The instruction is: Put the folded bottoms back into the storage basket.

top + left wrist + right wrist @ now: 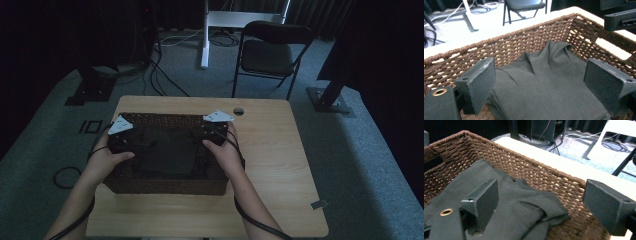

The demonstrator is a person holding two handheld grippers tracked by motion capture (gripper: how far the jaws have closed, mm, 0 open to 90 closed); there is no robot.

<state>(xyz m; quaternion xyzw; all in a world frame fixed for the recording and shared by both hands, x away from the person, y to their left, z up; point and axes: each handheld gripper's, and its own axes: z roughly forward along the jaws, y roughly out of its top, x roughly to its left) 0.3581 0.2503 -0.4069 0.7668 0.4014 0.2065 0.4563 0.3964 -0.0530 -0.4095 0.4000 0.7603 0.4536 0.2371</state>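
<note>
Folded dark grey cloth (pixel 549 87) lies flat on the bottom of the rectangular basket of dark brown woven wicker (pixel 150 120), and that basket is what my work is about. Going from big to small: the light wooden table (pixel 280 160) carries everything, with the basket sitting toward its left half, its far wall short of the table's far edge and its near wall short of the near edge, bare wood showing to the right of it. The cloth covers most of the basket floor; in the left gripper view a creased fold of it rises against the far wicker wall, and in the right gripper view a loose flap of it (pixel 541 207) bunches up near the same wall. My left hand (pixel 107 160) holds the left gripper (pixel 131 145) over the basket's left end, and my right hand (pixel 225 155) holds the right gripper (pixel 202 142) over its right end, each with a grey three-cornered plate on top. Both point inward over the cloth. My left gripper's jaws stand wide apart, above the cloth with nothing pinched between them. My right gripper's jaws are spread just as wide, again with only cloth lying beneath the gap and no pad pressing on it. A small round hole (pixel 238 111) sits in the tabletop near the far edge, just beyond the basket's far right corner.
</note>
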